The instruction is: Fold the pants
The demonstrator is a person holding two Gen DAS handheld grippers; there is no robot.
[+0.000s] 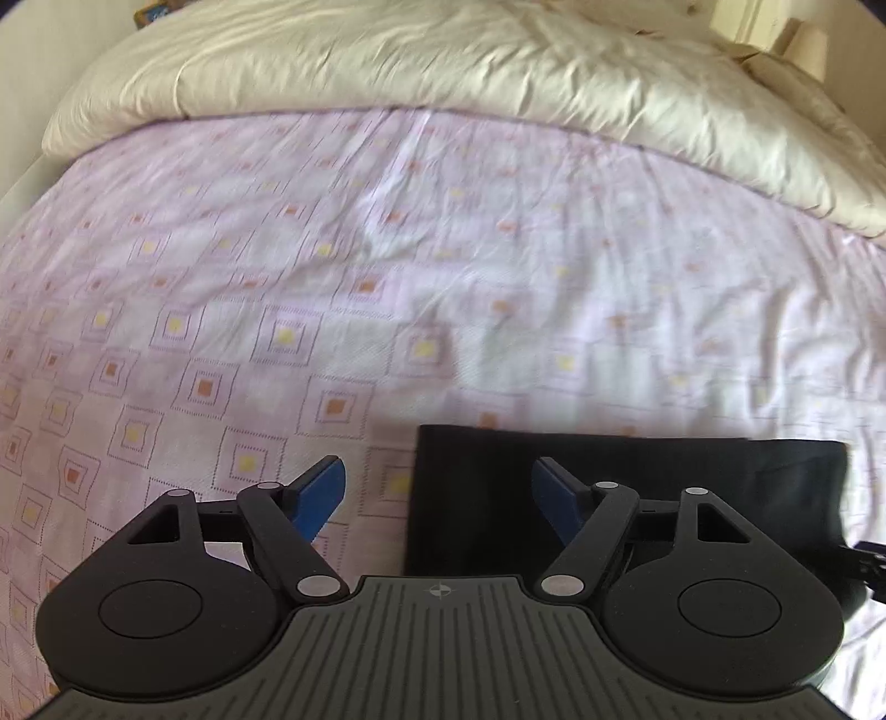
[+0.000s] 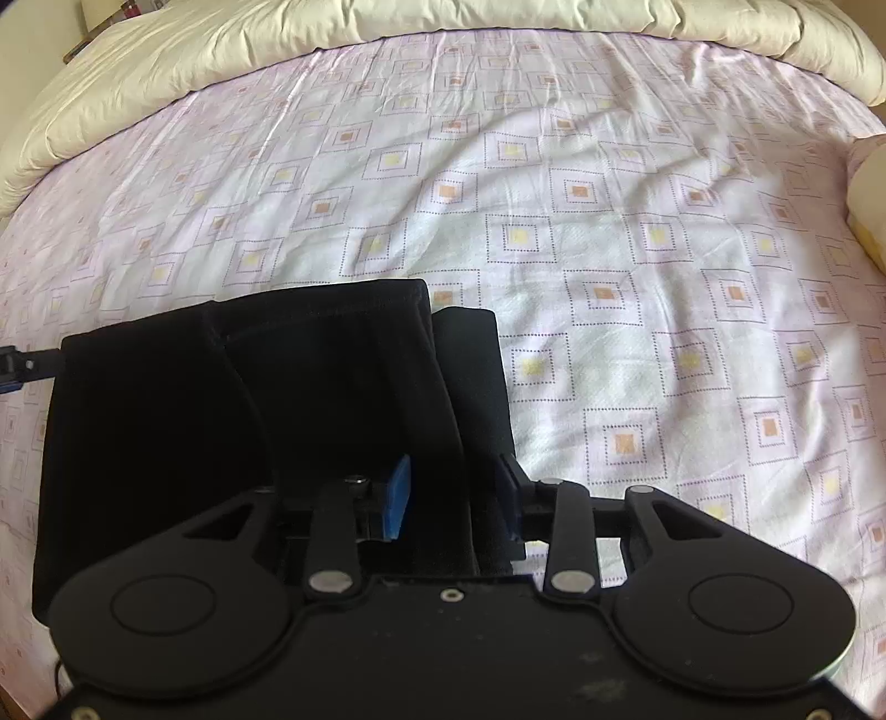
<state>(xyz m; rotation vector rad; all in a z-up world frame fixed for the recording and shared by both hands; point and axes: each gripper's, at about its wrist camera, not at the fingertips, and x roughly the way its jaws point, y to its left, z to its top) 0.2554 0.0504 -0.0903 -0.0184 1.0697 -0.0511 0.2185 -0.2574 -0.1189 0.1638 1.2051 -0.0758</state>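
The black pants (image 2: 249, 399) lie folded into a flat block on the patterned bed sheet (image 2: 609, 232). In the left wrist view the pants (image 1: 637, 487) show as a dark rectangle at the lower right. My left gripper (image 1: 437, 493) is open and empty, its blue pads wide apart over the pants' left edge. My right gripper (image 2: 457, 498) is open, its jaws standing on either side of the pants' right edge layers without pinching them. The tip of the left gripper (image 2: 16, 365) shows at the far left of the right wrist view.
A cream duvet (image 1: 443, 61) is bunched along the far side of the bed. A pale pillow (image 2: 869, 205) sits at the right edge. A wooden bedside item (image 1: 786, 50) stands beyond the duvet.
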